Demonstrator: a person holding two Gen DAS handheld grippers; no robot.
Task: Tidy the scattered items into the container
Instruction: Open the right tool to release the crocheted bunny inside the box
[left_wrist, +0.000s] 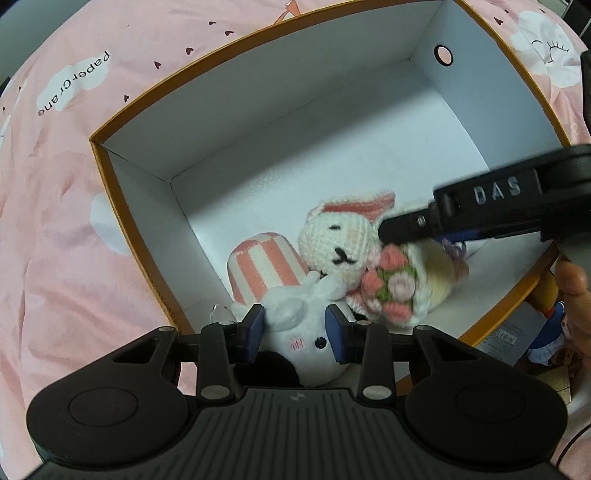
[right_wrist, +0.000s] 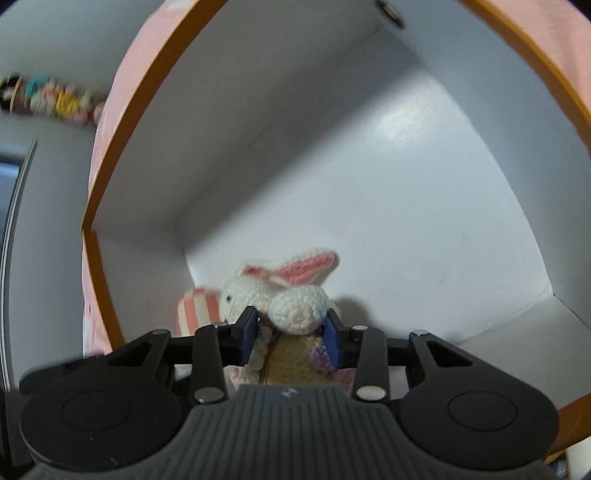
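Left cam sits on my left gripper (left_wrist: 295, 325), looks down and forward over the box (left_wrist: 122, 206) near corner, close, most of the interior in frame. Right cam rides my right gripper (right_wrist: 291, 334), lower and tighter, inside the box (right_wrist: 110, 155), aimed at the same corner. Both share the rabbit (left_wrist: 341, 236) (right_wrist: 258, 291), the striped cup (left_wrist: 260, 266) (right_wrist: 195, 310) and white walls. My right gripper (left_wrist: 391, 227) shows in left cam.
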